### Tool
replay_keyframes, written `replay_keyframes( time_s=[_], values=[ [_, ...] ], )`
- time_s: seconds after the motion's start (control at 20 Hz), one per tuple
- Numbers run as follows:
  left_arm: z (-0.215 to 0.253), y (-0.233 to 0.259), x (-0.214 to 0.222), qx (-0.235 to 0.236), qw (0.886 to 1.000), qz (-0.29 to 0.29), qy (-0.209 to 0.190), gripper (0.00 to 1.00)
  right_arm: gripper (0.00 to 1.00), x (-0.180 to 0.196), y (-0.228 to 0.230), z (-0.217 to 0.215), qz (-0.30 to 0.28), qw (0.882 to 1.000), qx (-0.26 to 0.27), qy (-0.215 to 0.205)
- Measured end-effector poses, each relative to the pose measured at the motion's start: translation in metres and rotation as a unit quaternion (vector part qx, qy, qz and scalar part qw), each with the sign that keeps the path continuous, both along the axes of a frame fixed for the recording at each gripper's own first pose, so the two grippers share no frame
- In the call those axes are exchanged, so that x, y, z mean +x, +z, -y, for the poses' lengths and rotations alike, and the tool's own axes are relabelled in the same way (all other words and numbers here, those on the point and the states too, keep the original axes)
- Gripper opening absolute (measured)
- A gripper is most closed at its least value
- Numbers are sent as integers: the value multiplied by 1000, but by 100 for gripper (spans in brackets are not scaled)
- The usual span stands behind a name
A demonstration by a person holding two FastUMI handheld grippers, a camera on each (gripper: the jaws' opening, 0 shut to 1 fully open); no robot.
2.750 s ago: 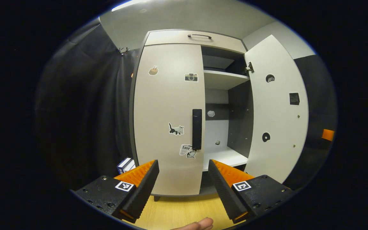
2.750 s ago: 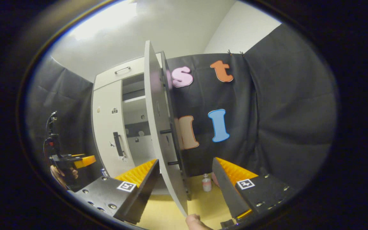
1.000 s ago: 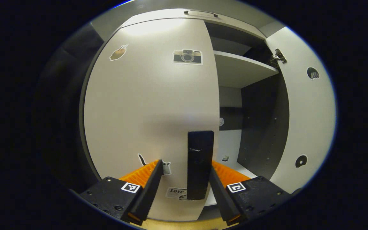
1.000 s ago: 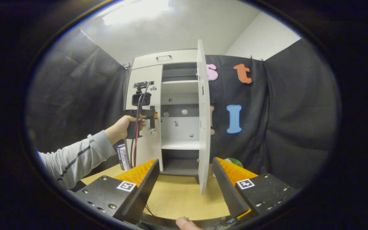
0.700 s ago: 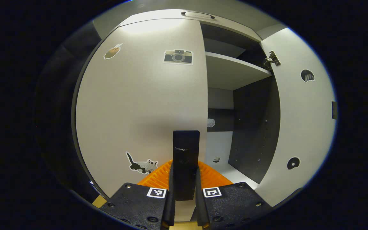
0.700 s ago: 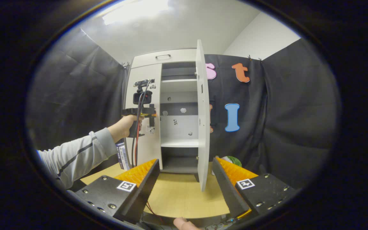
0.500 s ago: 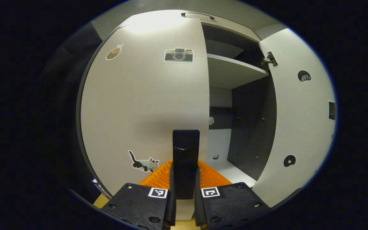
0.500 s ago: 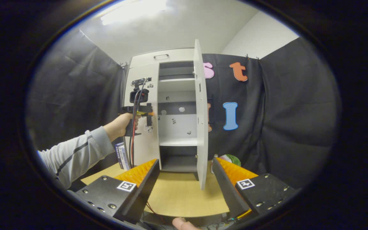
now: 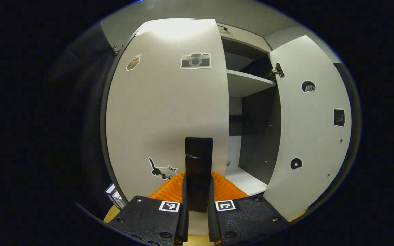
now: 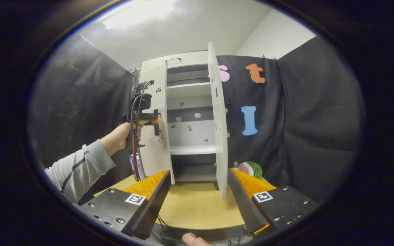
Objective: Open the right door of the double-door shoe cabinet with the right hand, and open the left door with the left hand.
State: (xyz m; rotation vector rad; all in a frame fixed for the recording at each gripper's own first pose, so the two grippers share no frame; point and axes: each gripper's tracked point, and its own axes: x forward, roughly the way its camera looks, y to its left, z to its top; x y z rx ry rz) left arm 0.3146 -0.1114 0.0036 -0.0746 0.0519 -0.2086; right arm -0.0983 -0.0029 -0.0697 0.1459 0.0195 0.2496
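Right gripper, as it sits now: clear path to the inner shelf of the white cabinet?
Probably yes. The right gripper hangs open, back over the wooden tabletop. The white right door stands swung wide, leaving the inner shelf exposed. The left gripper is off at the left door's black handle.

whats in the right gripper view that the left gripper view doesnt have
Right gripper view: a hand and grey sleeve holding the left gripper at the cabinet, the wooden table, and the open right gripper.
Left gripper view: that gripper shut on the black handle, plus the camera sticker and cat sticker.
Both: the left door, the open right door, the shelf.
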Motion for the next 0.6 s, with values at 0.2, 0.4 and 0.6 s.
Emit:
replay_keyframes(
  time_s=[0.2,0.4,0.6],
  values=[
    [-13,-1,-20,10,1000,7,1,24,98,-13,4,3,7,1000,-6,-22],
    [-30,-1,-42,14,1000,4,7,24,98,-19,3,-1,10,999,-9,-32],
    [-47,0,-56,4,1000,-9,14,21,98,-31,-1,-7,9,1000,-10,-26]
  ],
)
